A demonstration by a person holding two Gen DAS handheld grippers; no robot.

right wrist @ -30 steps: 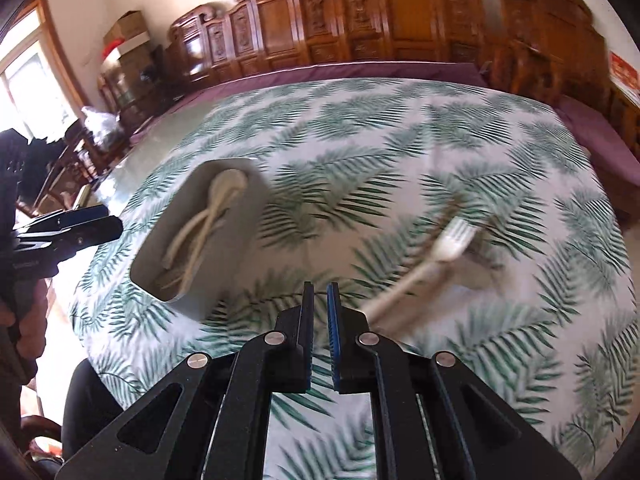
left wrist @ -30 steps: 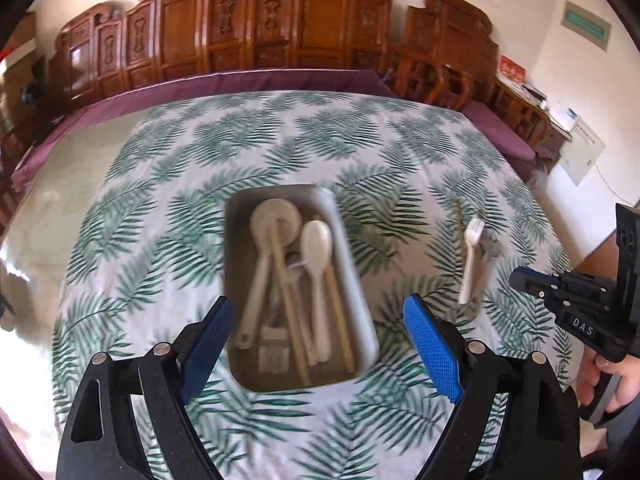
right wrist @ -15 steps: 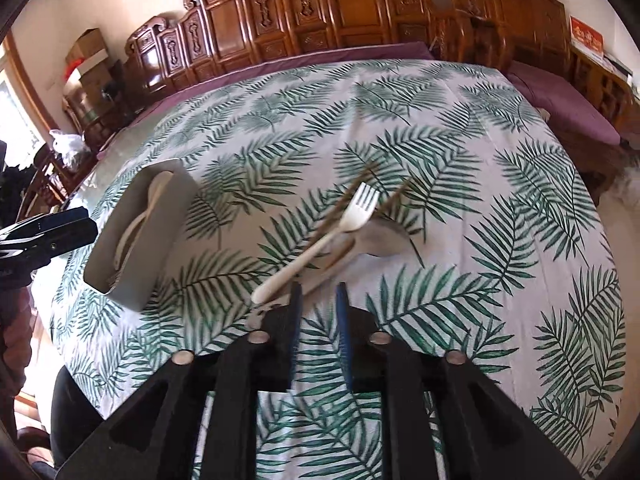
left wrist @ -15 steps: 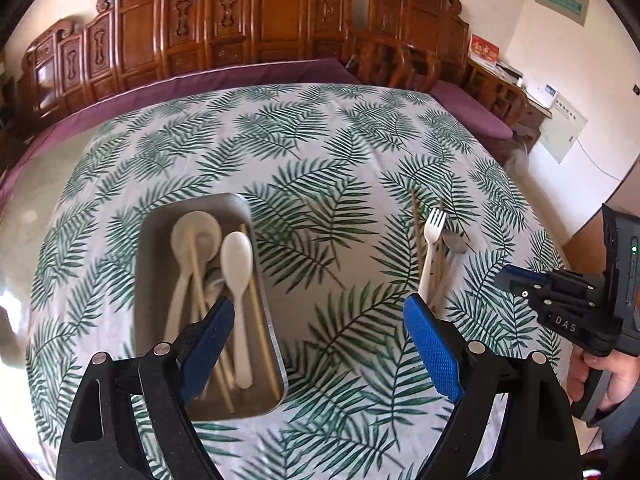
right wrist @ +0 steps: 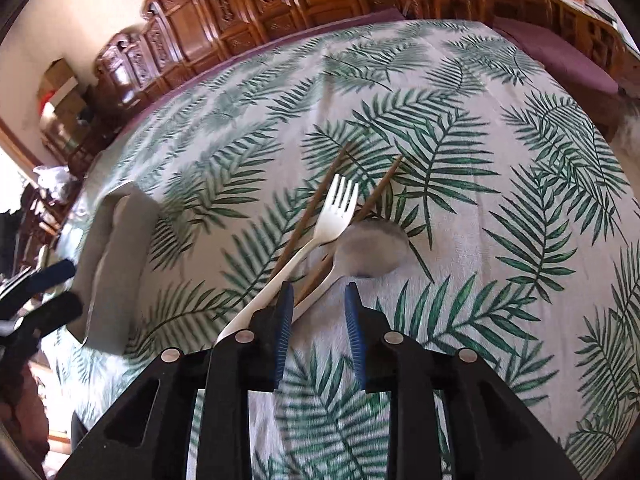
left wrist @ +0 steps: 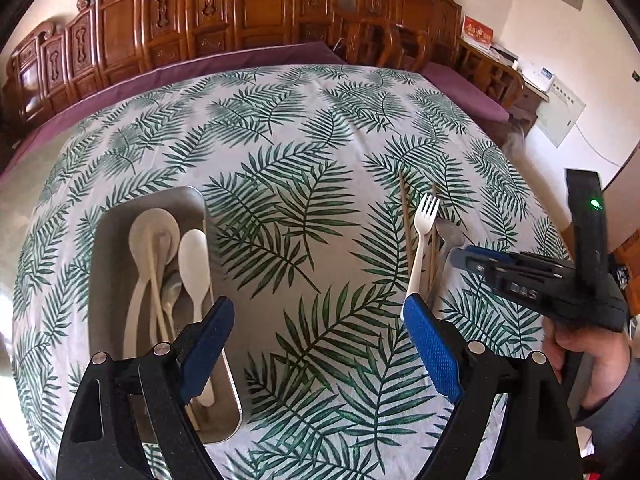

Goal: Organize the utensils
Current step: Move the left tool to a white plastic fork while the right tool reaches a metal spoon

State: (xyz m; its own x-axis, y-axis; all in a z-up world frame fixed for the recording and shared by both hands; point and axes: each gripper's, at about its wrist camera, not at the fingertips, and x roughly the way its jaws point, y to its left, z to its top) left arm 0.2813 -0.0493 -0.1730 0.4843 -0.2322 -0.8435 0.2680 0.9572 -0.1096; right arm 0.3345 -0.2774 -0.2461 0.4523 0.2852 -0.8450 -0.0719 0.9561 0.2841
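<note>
Utensils were partly sorted: pale spoons and chopsticks already lay in the grey rectangular metal tray (left wrist: 120, 216) on the leaf-print table (left wrist: 280, 128), while a white plastic fork (right wrist: 320, 232), a grey metal spoon (right wrist: 372, 246) and two brown wooden chopsticks (right wrist: 316, 200) remained crossed together well apart from it. The right gripper (right wrist: 316, 308), jaws just opening and empty, hovered over their handles; the left gripper (left wrist: 316, 336) hung spread wide, empty. Carved wooden chairs (left wrist: 260, 8) ringed the table; only the overlap complicated picking.

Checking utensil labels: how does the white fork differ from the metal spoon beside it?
The white fork looks plastic with tines; the metal spoon is grey with a rounded bowl. The fork lies across a brown chopstick; the spoon's bowl rests directly on the tablecloth. Both lie outside the tray, handles toward the cameras.
</note>
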